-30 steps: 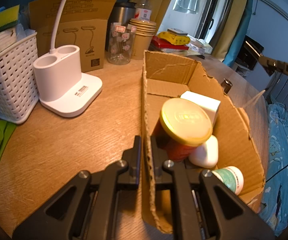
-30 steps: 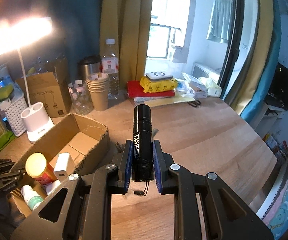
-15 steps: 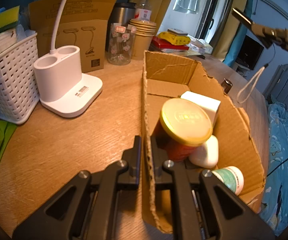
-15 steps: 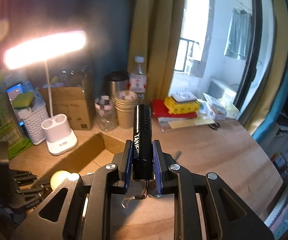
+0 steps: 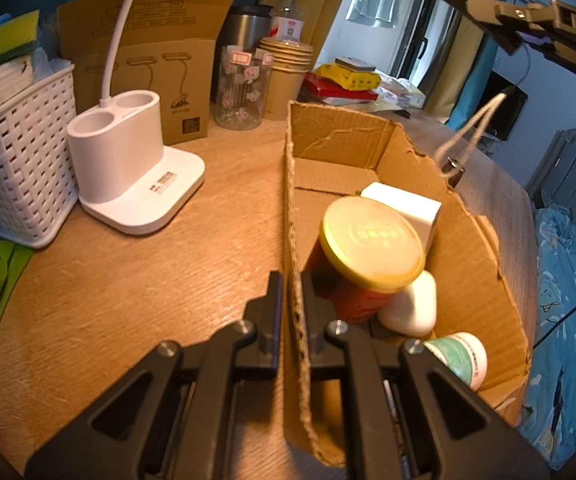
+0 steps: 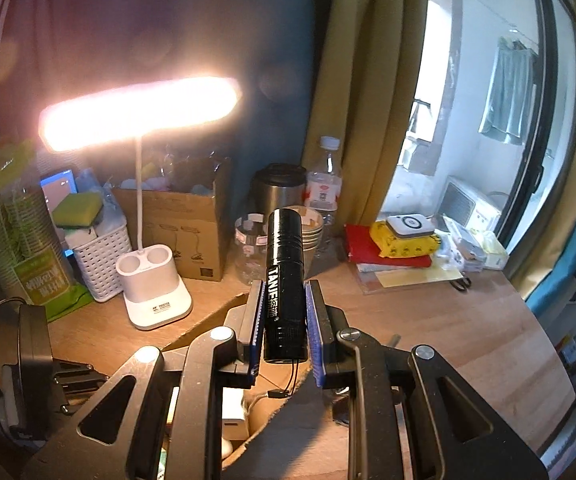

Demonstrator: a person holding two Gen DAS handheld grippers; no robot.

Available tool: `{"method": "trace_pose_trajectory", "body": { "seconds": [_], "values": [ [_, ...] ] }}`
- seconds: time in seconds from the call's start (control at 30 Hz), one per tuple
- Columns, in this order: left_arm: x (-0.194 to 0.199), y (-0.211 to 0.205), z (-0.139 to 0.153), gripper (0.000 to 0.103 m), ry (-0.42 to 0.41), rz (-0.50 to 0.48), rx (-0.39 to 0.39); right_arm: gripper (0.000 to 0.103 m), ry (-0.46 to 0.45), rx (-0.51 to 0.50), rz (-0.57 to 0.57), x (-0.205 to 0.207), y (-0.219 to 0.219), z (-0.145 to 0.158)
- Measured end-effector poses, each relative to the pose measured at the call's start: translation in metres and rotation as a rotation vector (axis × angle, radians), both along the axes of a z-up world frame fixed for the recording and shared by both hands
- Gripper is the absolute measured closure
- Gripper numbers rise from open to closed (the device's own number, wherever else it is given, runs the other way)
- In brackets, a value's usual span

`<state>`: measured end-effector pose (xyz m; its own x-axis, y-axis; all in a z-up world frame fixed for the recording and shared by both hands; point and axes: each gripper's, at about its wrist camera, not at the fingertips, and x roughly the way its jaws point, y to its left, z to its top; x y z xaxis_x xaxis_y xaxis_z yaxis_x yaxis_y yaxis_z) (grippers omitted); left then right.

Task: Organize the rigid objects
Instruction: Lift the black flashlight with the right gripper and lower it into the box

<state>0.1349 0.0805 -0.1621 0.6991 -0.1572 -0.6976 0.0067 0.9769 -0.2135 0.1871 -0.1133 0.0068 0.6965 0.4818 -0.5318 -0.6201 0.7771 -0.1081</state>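
My left gripper (image 5: 289, 292) is shut on the near left wall of an open cardboard box (image 5: 471, 248) on the wooden desk. Inside the box are a red jar with a yellow lid (image 5: 371, 236), a white block (image 5: 403, 204), a white rounded item (image 5: 411, 308) and a green-and-white bottle (image 5: 459, 356). My right gripper (image 6: 286, 292) is shut on a black flashlight (image 6: 285, 264), which it holds in the air above the box's edge (image 6: 224, 312). In the left wrist view that gripper (image 5: 527, 20) shows at the upper right, and the flashlight's cord loop (image 5: 471, 132) dangles over the box's far wall.
Left of the box stand a white desk lamp base (image 5: 128, 168), a white basket (image 5: 20, 152), a cardboard lamp box (image 5: 156, 60), a glass jar (image 5: 242, 88) and stacked paper cups (image 5: 286, 68). Books with a yellow pack (image 6: 399, 240) lie at the back. The lit lamp head (image 6: 140, 112) hangs overhead.
The right gripper has carried the flashlight up and across toward the box, and its cord loop now hangs over the far wall. The left gripper has not moved.
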Motion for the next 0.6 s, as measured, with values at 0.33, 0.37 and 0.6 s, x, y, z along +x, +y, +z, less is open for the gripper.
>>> {"method": "trace_pose_trajectory", "body": {
  "seconds": [0.33,0.37,0.6],
  "values": [
    [0.000,0.000,0.000,0.094,0.000,0.000,-0.001,0.082,0.065,-0.033,0.010,0.016,0.013,-0.032],
    [0.000,0.000,0.000,0.094,0.000,0.000,-0.001,0.082,0.073,-0.038,0.008,0.018,0.013,-0.037],
    [0.000,0.000,0.000,0.094,0.000,0.000,-0.001,0.082,0.130,-0.085,-0.003,0.030,0.018,-0.069]
  ]
}}
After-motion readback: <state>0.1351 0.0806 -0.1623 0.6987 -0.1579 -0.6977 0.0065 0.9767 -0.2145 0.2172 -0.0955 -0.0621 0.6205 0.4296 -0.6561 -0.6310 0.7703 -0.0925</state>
